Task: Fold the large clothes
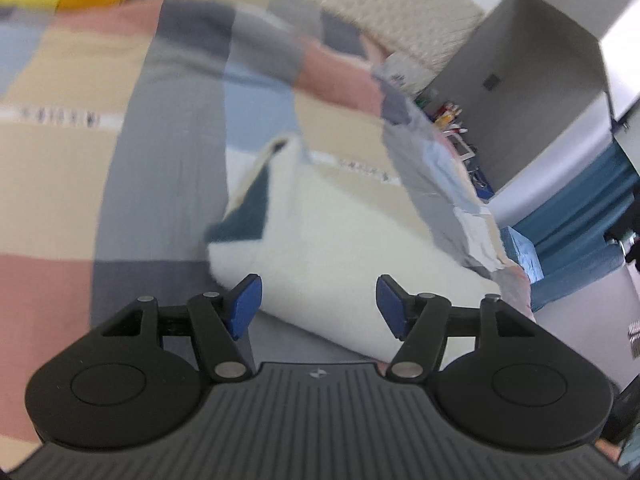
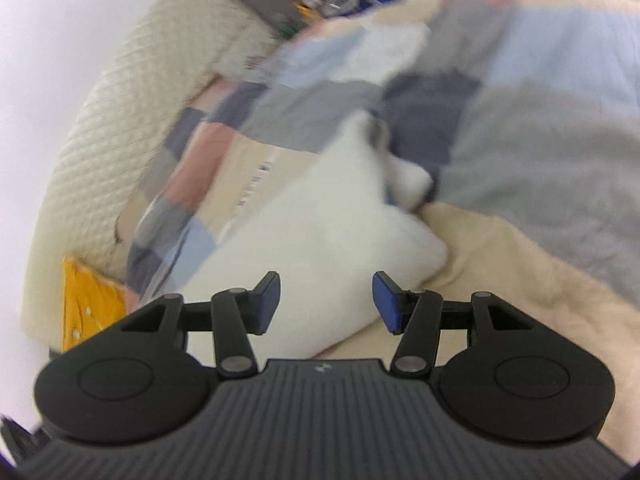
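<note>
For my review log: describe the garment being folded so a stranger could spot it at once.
Look at the bed covered by a patchwork quilt of pink, grey, beige and pale blue squares. A cream fleece garment lies on it, just ahead of both open claws. It is the only plain, fluffy white piece, with a dark teal patch at one end.

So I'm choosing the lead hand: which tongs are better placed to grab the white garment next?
Probably the left tongs: open, with the white garment lying between the pads and its dark-lined edge just ahead. The right tongs, also open, face a plain bulge.
</note>
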A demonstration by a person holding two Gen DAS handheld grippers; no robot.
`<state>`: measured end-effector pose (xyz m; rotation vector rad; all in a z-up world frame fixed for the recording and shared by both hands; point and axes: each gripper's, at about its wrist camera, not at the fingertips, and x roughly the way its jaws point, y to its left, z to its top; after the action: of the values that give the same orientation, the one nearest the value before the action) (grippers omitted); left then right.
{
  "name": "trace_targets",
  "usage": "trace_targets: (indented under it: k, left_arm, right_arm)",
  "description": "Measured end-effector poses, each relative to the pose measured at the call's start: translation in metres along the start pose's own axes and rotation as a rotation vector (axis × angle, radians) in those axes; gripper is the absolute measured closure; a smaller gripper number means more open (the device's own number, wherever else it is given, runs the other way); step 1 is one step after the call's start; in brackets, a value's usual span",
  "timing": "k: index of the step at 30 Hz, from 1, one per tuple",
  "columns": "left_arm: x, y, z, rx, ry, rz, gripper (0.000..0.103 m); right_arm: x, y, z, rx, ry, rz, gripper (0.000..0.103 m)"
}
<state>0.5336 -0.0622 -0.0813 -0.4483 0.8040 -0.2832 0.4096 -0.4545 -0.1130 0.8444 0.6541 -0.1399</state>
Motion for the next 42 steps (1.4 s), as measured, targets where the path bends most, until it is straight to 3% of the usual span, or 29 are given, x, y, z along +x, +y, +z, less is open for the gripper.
trace_targets:
  k: [3,5,9,13,24,30,34,42]
  left_arm:
    - [-0.051,-0.031,-0.007,0.094,-0.041,0.045,0.033]
    - [-0.085,-0.050,-0.012,0.165,-0.087,0.071,0.023]
    - [-0.153,-0.080,-0.027,0.233,-0.159,0.084,0.018]
    - [-0.217,-0.103,-0.058,0.293,-0.223,0.103,0.008]
    - [-0.349,-0.135,-0.163,0.466,-0.402,0.183,0.000]
    - [-0.380,-0.133,-0.212,0.476,-0.416,0.168,0.000]
    - [-0.383,-0.124,-0.239,0.470,-0.400,0.131,0.000]
    - [-0.371,-0.107,-0.277,0.456,-0.407,0.136,0.000]
  right_arm:
    - [-0.029,0.026,0.000,-0.107,-0.035,0.018,0.048]
    - [-0.054,0.045,-0.003,-0.177,-0.065,0.033,0.048]
    - [-0.106,0.071,-0.019,-0.297,-0.126,0.065,0.048]
    - [-0.158,0.095,-0.040,-0.405,-0.186,0.100,0.048]
    - [-0.259,0.115,-0.114,-0.599,-0.286,0.172,0.048]
    - [-0.285,0.109,-0.153,-0.657,-0.316,0.175,0.048]
    - [-0.293,0.100,-0.174,-0.665,-0.319,0.181,0.048]
    - [-0.288,0.081,-0.204,-0.663,-0.311,0.148,0.048]
